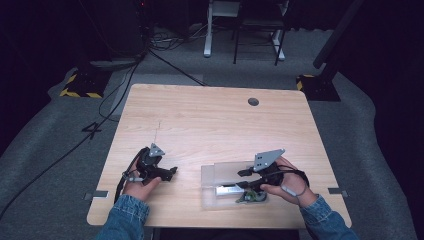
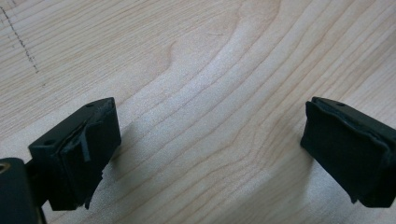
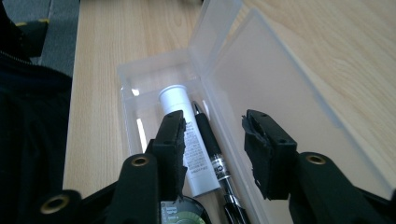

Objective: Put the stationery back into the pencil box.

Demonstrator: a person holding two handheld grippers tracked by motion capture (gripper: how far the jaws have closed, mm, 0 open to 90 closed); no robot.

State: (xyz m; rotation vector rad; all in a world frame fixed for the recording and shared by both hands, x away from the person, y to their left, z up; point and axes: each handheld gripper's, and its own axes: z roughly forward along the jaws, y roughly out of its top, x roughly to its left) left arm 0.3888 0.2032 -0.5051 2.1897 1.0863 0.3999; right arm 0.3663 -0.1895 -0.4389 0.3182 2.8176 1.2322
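Where grey carpet ends, pale wooden table [image 1: 215, 120].

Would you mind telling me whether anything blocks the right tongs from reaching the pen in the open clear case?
Nothing visible does. The right tongs hover open just above the case, its lid swung back, and the black pen lies uncovered beside a white tube.

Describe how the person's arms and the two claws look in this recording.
Blue denim sleeves cover both forearms. Each claw, left and right, is black with blocky padded jaws, a grey three-cornered plate on top, and a trailing dark cable.
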